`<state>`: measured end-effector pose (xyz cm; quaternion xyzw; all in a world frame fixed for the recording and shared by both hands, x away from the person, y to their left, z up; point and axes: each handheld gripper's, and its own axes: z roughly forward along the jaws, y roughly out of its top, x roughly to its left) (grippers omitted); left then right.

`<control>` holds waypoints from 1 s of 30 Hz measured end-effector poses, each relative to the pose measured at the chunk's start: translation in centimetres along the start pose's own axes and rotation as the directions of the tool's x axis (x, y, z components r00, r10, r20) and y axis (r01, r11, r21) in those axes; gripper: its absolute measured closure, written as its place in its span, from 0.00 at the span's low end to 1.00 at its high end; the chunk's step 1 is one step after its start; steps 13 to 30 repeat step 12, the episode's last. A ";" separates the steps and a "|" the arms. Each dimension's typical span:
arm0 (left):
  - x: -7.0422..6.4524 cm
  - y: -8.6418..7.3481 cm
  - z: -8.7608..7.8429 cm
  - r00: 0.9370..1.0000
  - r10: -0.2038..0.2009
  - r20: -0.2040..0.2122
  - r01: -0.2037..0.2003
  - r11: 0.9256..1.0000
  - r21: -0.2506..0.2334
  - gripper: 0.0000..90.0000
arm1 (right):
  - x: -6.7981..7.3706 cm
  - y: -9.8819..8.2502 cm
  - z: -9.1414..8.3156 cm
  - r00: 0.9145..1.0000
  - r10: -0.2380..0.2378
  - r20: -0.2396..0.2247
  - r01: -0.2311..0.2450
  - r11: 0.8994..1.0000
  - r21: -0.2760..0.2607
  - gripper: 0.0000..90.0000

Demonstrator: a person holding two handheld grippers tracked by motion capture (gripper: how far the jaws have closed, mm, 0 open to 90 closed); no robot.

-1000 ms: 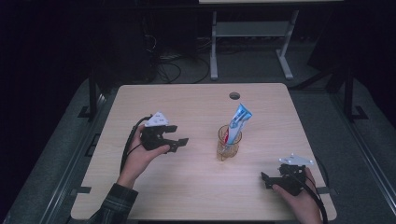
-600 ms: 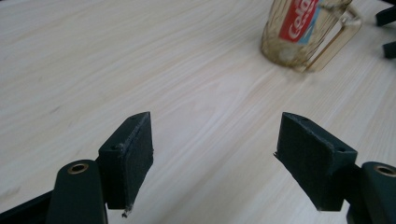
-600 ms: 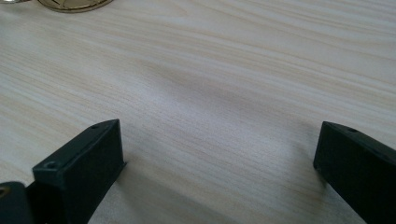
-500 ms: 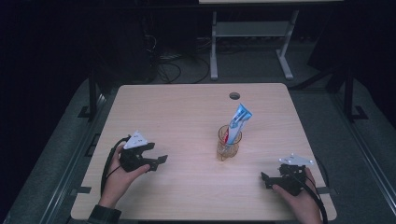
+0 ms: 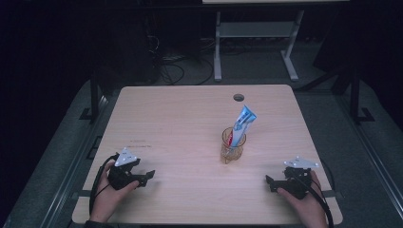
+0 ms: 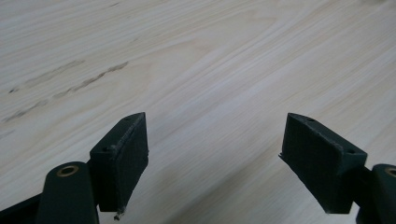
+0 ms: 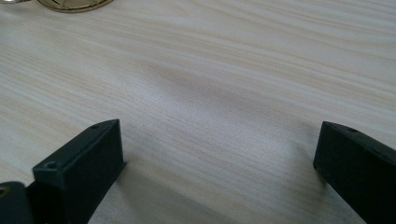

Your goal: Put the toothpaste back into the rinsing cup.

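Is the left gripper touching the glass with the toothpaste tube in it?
Apart. The high view shows the left gripper near the table's front left edge, with bare wood between it and the glass holding the toothpaste tube.

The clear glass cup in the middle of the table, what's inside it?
A blue and white toothpaste tube stands tilted inside the clear glass cup, its top poking out. Its lower end blurs behind the glass.

Wooden table (image 5: 180,123), round hole (image 5: 238,98) near far edge, desk frame (image 5: 256,38) behind
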<state>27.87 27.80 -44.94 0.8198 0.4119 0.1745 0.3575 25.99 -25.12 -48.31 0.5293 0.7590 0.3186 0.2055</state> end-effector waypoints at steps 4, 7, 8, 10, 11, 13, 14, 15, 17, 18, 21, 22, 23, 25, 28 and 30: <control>0.3 -0.8 0.1 0.999 0.011 -0.032 -0.011 1.000 0.017 0.25 | 0.0 0.0 0.0 1.000 0.000 0.000 0.000 1.000 0.000 0.01; 0.6 -1.5 0.5 0.998 0.014 -0.058 -0.012 0.999 0.043 0.24 | 0.0 0.0 0.0 1.000 0.004 0.005 -0.004 1.000 0.001 0.01; 0.6 -1.5 0.6 0.998 0.014 -0.060 -0.011 0.999 0.048 0.24 | 0.1 0.0 0.0 1.000 0.008 0.009 -0.008 1.000 0.001 0.01; 0.6 -1.8 0.9 0.999 0.013 -0.049 -0.010 0.998 0.061 0.22 | 0.2 -0.1 -0.1 1.000 0.015 0.017 -0.015 1.000 -0.001 0.01; 0.7 -1.9 0.9 0.999 0.005 -0.039 -0.003 0.999 0.054 0.19 | 0.2 -0.1 -0.1 1.000 0.020 0.021 -0.020 1.000 -0.001 0.01; 0.7 -1.9 0.9 0.999 0.005 -0.039 -0.003 0.999 0.054 0.19 | 0.3 -0.1 -0.2 0.999 0.027 0.029 -0.027 1.000 0.000 0.01; 0.7 -1.9 0.9 0.999 0.005 -0.039 -0.003 0.999 0.054 0.19 | 0.3 -0.1 -0.2 0.999 0.027 0.029 -0.027 1.000 0.000 0.01; 0.7 -1.9 0.9 0.999 0.005 -0.039 -0.003 0.999 0.054 0.19 | 0.3 -0.1 -0.2 0.999 0.027 0.029 -0.027 1.000 0.000 0.01; 0.7 -1.9 0.9 0.999 0.005 -0.039 -0.003 0.999 0.054 0.19 | 0.3 -0.1 -0.2 0.999 0.027 0.029 -0.027 1.000 0.000 0.01; 0.7 -1.9 0.9 0.999 0.005 -0.039 -0.003 0.999 0.054 0.19 | 0.3 -0.1 -0.2 0.999 0.027 0.029 -0.027 1.000 0.000 0.01; 0.7 -1.9 0.9 0.999 0.005 -0.039 -0.003 0.999 0.054 0.19 | 0.3 -0.1 -0.2 0.999 0.027 0.029 -0.027 1.000 0.000 0.01; 0.7 -1.9 0.9 0.999 0.005 -0.039 -0.003 0.999 0.054 0.19 | 0.3 -0.1 -0.2 0.999 0.027 0.029 -0.027 1.000 0.000 0.01; 0.7 -1.9 0.9 0.999 0.005 -0.039 -0.003 0.999 0.054 0.19 | 0.3 -0.1 -0.2 0.999 0.027 0.029 -0.027 1.000 0.000 0.01; 0.7 -1.9 0.9 0.999 0.005 -0.039 -0.003 0.999 0.054 0.19 | 0.3 -0.1 -0.2 0.999 0.027 0.029 -0.027 1.000 0.000 0.01; 0.7 -1.9 0.9 0.999 0.005 -0.039 -0.003 0.999 0.054 0.19 | 0.3 -0.1 -0.2 0.999 0.027 0.029 -0.027 1.000 0.000 0.01; 0.7 -1.9 0.9 0.999 0.005 -0.039 -0.003 0.999 0.054 0.19 | 0.3 -0.1 -0.2 0.999 0.027 0.029 -0.027 1.000 0.000 0.01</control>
